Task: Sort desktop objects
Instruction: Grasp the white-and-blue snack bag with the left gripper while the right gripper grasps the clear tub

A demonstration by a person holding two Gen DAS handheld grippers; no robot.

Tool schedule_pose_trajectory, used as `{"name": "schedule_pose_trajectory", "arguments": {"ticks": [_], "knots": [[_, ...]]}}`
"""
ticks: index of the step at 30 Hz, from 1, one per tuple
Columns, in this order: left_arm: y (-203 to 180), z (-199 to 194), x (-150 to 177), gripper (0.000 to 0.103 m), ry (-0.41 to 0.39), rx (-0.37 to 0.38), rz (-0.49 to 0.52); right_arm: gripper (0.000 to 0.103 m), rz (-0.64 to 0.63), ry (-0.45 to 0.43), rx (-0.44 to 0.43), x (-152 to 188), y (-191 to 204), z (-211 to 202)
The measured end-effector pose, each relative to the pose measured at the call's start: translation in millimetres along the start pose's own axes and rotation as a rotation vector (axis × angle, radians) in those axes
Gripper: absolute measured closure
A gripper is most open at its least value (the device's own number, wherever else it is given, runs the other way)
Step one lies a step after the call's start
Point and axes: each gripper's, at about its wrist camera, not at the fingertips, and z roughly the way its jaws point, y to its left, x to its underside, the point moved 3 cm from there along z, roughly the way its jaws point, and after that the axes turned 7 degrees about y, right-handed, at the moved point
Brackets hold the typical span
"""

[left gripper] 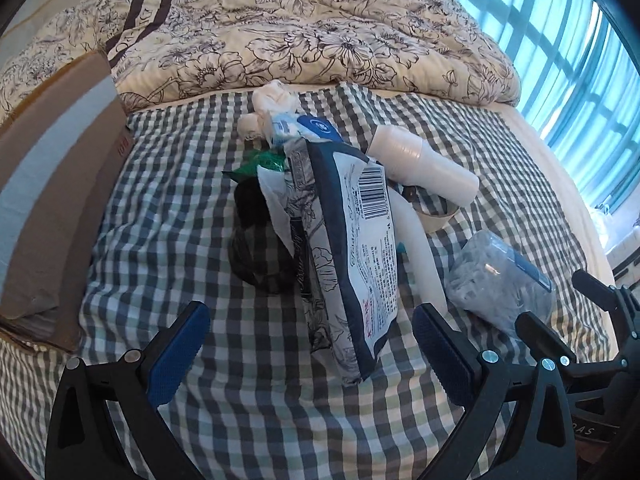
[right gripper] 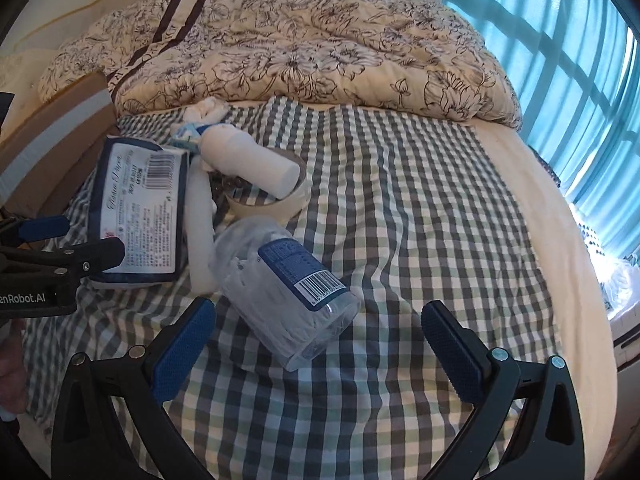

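A heap of objects lies on the checked sheet (left gripper: 168, 208). On top leans a blue-and-white tissue pack (left gripper: 352, 264), with a black bundle (left gripper: 260, 248) to its left. A white bottle (left gripper: 424, 164) rests on a tape roll (left gripper: 436, 218), and a white tube (left gripper: 424, 256) lies beside them. My left gripper (left gripper: 312, 344) is open, just short of the tissue pack's near end. A clear jar of cotton swabs (right gripper: 284, 292) lies on its side, and the open right gripper (right gripper: 320, 340) hovers over its near end without touching. The tissue pack (right gripper: 140, 216) and white bottle (right gripper: 252, 164) lie to its left.
A cardboard box (left gripper: 60, 200) stands at the left edge of the bed. A crumpled floral quilt (left gripper: 300, 40) fills the far side. A window with blue curtains (right gripper: 560, 60) is on the right. Bare checked sheet (right gripper: 420, 220) stretches to the right of the heap.
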Motion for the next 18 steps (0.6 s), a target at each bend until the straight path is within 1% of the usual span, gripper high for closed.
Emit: {"name": "schedule_pose_trajectory", "arguments": {"ticks": [3, 4, 6, 7, 8, 9, 11, 12, 14, 15, 17, 18], "knots": [[-1.8, 5.2, -1.0, 0.0, 0.001, 0.005, 0.001, 0.0, 0.003, 0.008, 0.0, 0.7, -1.3, 7.8], [-2.4, 7.0, -1.6, 0.002, 0.002, 0.008, -0.001, 0.0, 0.001, 0.008, -0.001, 0.8, -1.5, 10.7], [-1.8, 9.8, -2.2, 0.008, 0.001, -0.01, -0.008, 0.0, -0.003, 0.011, -0.001, 0.5, -1.9, 16.2], [-1.3, 11.2, -2.4, 0.013, -0.002, -0.026, -0.016, 0.0, -0.006, 0.013, -0.002, 0.5, -1.8, 18.8], [-1.3, 12.3, -2.3, 0.019, 0.0, -0.023, -0.021, 0.0, -0.008, 0.013, -0.006, 0.7, -1.5, 21.2], [-1.8, 13.5, -2.0, 0.022, 0.004, -0.012, -0.025, 0.0, -0.013, 0.013, -0.013, 0.9, -1.7, 23.8], [-2.6, 15.8, -0.6, 0.033, 0.01, 0.002, -0.03, 0.0, -0.027, 0.011, -0.032, 0.6, -1.0, 28.2], [-3.6, 16.2, -0.6, 0.035, 0.01, 0.005, -0.028, 0.0, -0.031, 0.009, -0.036, 0.5, -0.1, 28.8], [-6.7, 17.1, -0.6, 0.052, 0.01, 0.026, -0.022, 0.0, -0.046, 0.007, -0.037, 0.6, 2.5, 30.1], [-7.9, 17.4, -0.6, 0.056, 0.011, 0.037, -0.021, 0.0, -0.054, 0.007, -0.037, 1.4, 3.4, 30.8], [-11.1, 17.5, -0.3, 0.068, 0.013, 0.062, -0.016, 0.0, -0.074, 0.013, -0.033, 2.5, 6.6, 32.6], [-12.5, 17.2, -0.5, 0.07, 0.014, 0.074, -0.012, 0.0, -0.083, 0.015, -0.035, 2.8, 8.1, 33.3]]}}
